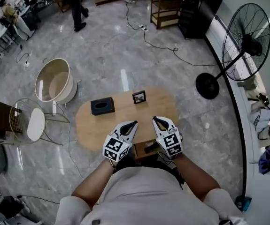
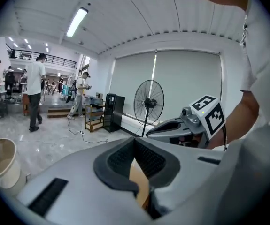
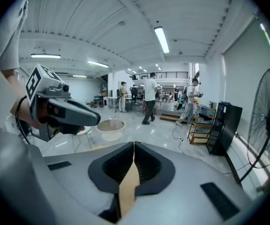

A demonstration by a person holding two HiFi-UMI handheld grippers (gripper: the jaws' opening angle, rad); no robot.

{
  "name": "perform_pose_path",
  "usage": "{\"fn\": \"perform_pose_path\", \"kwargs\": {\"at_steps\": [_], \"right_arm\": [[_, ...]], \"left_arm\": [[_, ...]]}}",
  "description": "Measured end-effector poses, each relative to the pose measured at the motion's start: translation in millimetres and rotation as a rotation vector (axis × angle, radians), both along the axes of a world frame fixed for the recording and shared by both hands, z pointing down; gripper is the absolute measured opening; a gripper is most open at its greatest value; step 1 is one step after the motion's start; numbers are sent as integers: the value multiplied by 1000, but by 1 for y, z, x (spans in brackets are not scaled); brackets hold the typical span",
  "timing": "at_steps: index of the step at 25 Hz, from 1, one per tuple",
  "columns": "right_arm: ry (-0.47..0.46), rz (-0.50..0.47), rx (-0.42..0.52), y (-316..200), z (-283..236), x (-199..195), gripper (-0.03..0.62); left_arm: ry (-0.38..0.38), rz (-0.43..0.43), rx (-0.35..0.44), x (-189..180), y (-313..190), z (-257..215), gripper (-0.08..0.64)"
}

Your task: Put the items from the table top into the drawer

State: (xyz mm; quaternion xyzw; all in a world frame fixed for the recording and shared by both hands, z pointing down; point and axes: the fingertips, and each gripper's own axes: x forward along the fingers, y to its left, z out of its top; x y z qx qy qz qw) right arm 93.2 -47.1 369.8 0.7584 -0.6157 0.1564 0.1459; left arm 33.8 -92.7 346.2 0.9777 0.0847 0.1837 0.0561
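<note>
In the head view a black box (image 1: 102, 106) and a small framed picture (image 1: 139, 97) stand on the far half of the oval wooden table (image 1: 92, 128). My left gripper (image 1: 134, 123) and right gripper (image 1: 156, 121) are held side by side over the table's near edge, raised well above it, both with nothing in them. Below and between them an open brown drawer (image 1: 140, 152) shows a dark item (image 1: 150, 148) inside. In the left gripper view the left gripper (image 2: 135, 140) has its tips together. The right gripper (image 3: 134, 144) is likewise shut in the right gripper view.
A large standing fan (image 1: 240, 50) is at the right by the wall. A round white tub chair (image 1: 55, 81) and a wire side table (image 1: 31, 123) stand left of the table. A cable (image 1: 163, 46) runs across the floor. A person (image 1: 73, 3) stands far back.
</note>
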Motion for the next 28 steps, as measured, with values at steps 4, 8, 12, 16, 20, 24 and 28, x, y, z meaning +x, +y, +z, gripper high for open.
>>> {"fn": "perform_pose_path", "kwargs": {"at_steps": [4,8,12,16,20,24,28], "right_arm": [[13,4,83,0,-48,-2,29],[48,-7,170,-5,-92,0,29],[80,-38,232,-6,-126,-4,29],[87,-98,251,-8,-141,-14,28],[73,-167,231,-10,-134,-28,28],[65,-192,224,-5,-130,-37,28],[68,-171,235,3,-137,-55,28]], "left_arm": [[54,-32,25,-4,-6,-30,9],[119,-69,41,-6,-15,-66,9],[176,-112,65,-13,-21,-98,9],[209,-181,66,-29,-26,-118,9],[196,-228,100,-48,-30,-119,9],[195,-248,98,-61,-25,-119,9],[203,-230,87,-87,-17,-123,9]]}}
